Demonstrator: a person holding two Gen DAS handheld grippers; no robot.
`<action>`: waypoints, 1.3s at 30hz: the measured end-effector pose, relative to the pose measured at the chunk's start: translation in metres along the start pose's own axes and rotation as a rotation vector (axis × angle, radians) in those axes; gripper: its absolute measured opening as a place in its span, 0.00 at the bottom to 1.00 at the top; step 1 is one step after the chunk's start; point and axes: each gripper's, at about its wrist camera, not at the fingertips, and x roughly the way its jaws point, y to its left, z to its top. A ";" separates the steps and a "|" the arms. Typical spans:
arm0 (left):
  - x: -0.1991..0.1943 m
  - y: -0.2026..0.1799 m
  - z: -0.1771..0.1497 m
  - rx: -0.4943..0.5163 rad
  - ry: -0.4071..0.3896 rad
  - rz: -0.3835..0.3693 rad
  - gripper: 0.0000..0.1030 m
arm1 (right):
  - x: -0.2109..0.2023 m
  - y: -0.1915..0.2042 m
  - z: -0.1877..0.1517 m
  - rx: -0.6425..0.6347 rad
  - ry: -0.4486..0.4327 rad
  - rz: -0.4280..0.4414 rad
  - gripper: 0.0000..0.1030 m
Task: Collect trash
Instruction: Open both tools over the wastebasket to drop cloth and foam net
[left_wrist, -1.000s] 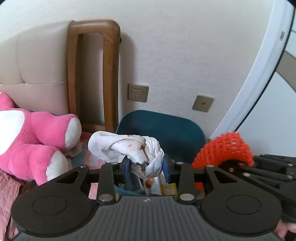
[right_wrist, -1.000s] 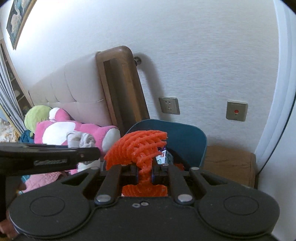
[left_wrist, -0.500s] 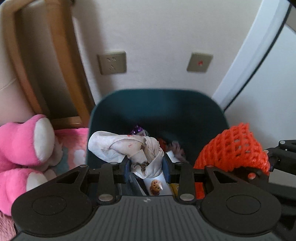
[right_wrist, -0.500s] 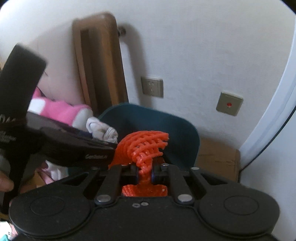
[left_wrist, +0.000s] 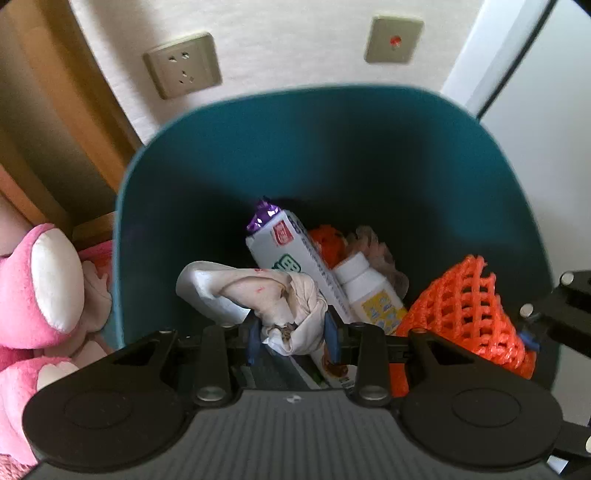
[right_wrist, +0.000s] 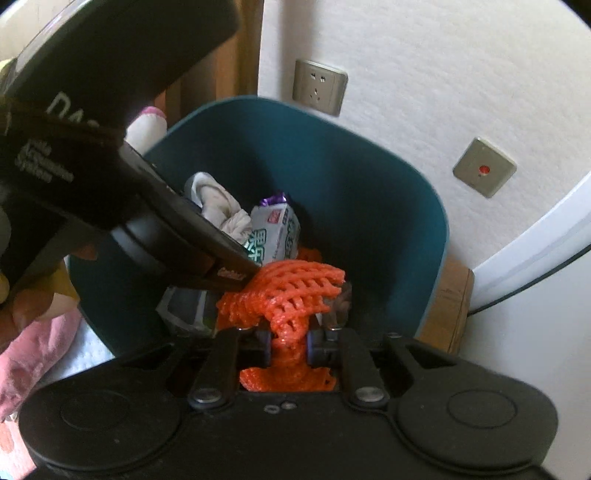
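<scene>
Both grippers hang over the open teal bin (left_wrist: 461, 177), each clamped on a piece of trash. The left gripper (left_wrist: 291, 341) pinches a crumpled, stained white tissue (left_wrist: 258, 291) between its blue pads, just above the bin's near edge. The right gripper (right_wrist: 290, 341) squeezes an orange foam net (right_wrist: 291, 288) — its mesh fans out over the bin's mouth. Inside the bin lie a white snack packet (left_wrist: 291, 254) with a purple end and a small white bottle (left_wrist: 369, 291). A pink plush toy (left_wrist: 40, 291) sits left of the bin; a wall socket (left_wrist: 183, 64) is behind it.
</scene>
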 end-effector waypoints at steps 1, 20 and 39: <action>0.002 0.000 -0.001 0.007 0.007 0.002 0.33 | 0.003 0.001 0.000 0.001 0.008 -0.008 0.16; 0.015 0.005 -0.003 0.008 0.051 -0.023 0.50 | 0.011 0.003 -0.007 -0.019 0.023 -0.086 0.46; -0.068 0.024 -0.025 -0.076 -0.125 -0.105 0.72 | -0.036 0.014 -0.006 -0.047 -0.103 -0.069 0.90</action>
